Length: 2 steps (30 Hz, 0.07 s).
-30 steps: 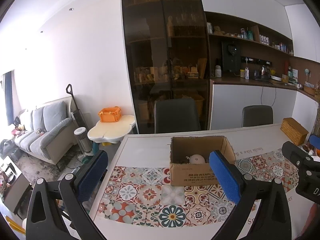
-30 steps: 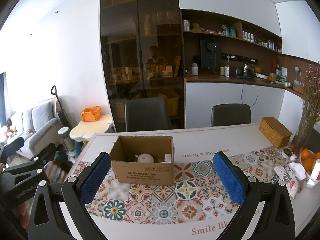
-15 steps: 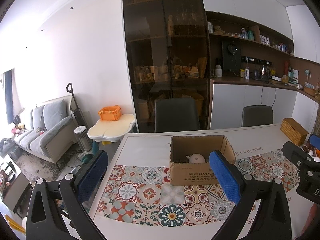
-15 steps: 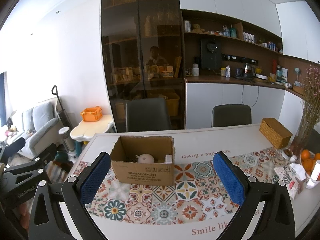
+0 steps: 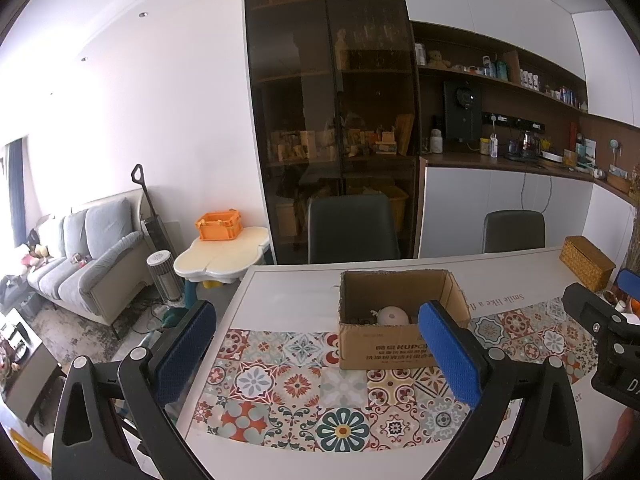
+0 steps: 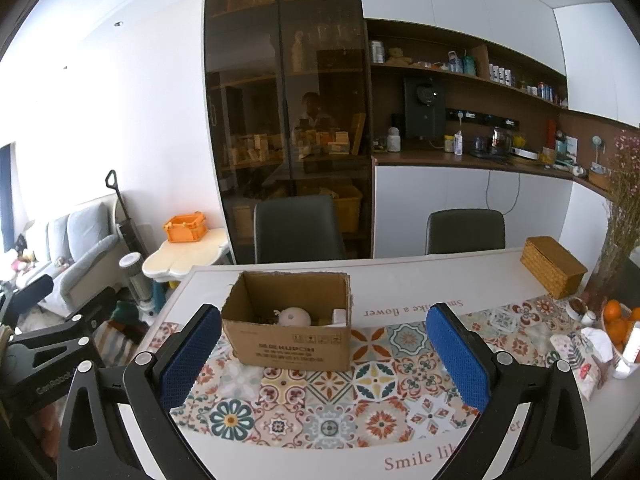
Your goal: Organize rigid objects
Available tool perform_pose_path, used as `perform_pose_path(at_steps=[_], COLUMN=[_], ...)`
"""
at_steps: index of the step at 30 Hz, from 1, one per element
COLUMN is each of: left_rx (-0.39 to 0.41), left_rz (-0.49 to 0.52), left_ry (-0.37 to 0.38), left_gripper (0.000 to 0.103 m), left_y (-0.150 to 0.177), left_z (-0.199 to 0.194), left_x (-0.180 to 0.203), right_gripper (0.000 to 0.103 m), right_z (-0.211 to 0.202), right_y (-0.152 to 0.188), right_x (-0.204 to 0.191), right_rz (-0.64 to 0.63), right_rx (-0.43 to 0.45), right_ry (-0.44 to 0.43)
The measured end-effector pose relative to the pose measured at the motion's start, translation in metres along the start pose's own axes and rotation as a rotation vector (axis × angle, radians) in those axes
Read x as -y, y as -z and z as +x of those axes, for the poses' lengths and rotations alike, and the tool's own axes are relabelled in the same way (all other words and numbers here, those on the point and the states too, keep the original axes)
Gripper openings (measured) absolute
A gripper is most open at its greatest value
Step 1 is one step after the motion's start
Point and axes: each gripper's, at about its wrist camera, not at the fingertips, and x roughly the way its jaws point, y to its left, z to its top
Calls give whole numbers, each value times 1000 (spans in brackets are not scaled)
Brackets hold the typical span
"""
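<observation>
An open cardboard box [image 5: 384, 344] [image 6: 288, 346] stands on the patterned table mat. Inside it lie a round white object [image 5: 394, 315] [image 6: 294, 317] and a small white item [image 6: 339, 316]. My left gripper [image 5: 316, 352] is open and empty, held above the near table edge, short of the box. My right gripper [image 6: 324, 356] is open and empty, also short of the box. The right gripper's body shows at the right edge of the left wrist view [image 5: 600, 328]; the left gripper's body shows at the left edge of the right wrist view [image 6: 48, 356].
A wicker box [image 6: 554, 266] stands at the table's far right. Oranges [image 6: 616, 318], a patterned pouch [image 6: 576, 360] and small jars [image 6: 580, 310] crowd the right edge. Two dark chairs [image 6: 298, 228] stand behind the table [image 6: 400, 280]. A sofa [image 5: 88, 256] and a side table [image 5: 222, 254] are to the left.
</observation>
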Motion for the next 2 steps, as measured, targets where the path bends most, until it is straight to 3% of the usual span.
perform_pose_path(at_steps=[2], left_rx=[-1], left_rz=[2], left_ry=[0], left_gripper=[103], left_y=[0], left_z=[1], left_x=[-1], right_gripper=[103], right_z=[0], right_y=[0], right_x=[0], right_rz=[0], right_rx=[0], right_ry=[0])
